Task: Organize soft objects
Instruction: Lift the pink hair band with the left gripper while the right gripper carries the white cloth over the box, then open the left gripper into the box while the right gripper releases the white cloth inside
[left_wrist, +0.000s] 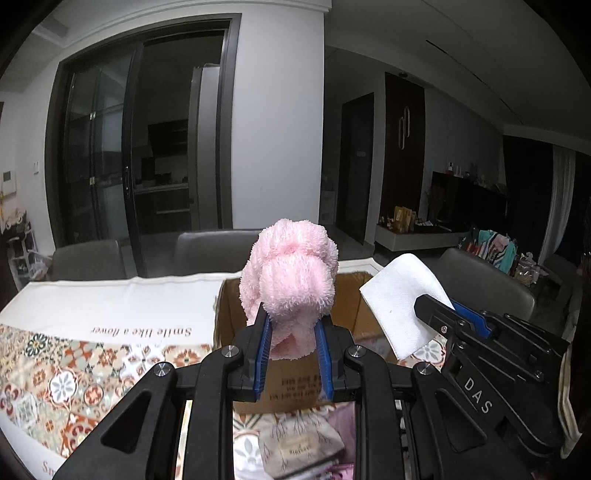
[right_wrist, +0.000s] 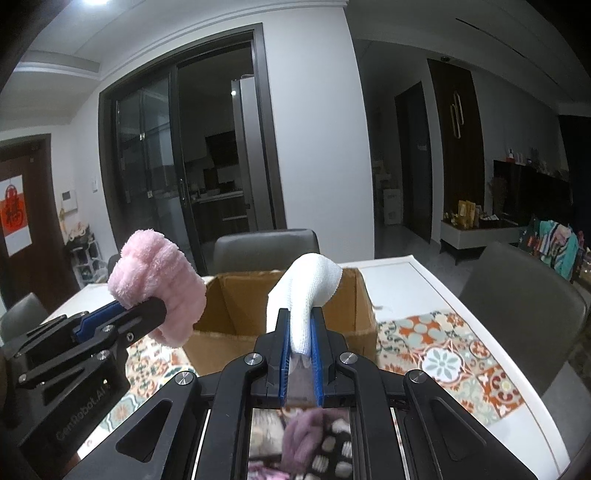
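Carry step: left gripper clenches the pink fluffy towel, right gripper pinches the white cloth; next, over the far cardboard box and release.

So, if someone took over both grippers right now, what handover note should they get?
Left gripper: shut on a fluffy pink towel roll, held up in the air near the box.
Right gripper: shut on a folded white cloth, also raised near the box.
Cardboard box: open on the patterned tablecloth, just ahead of both grippers; its inside is mostly hidden.
Done: both pieces picked up.
Left: neither is in the box yet; probably lower and release each there. More soft items lie below the grippers, near the box, apparently still to sort.
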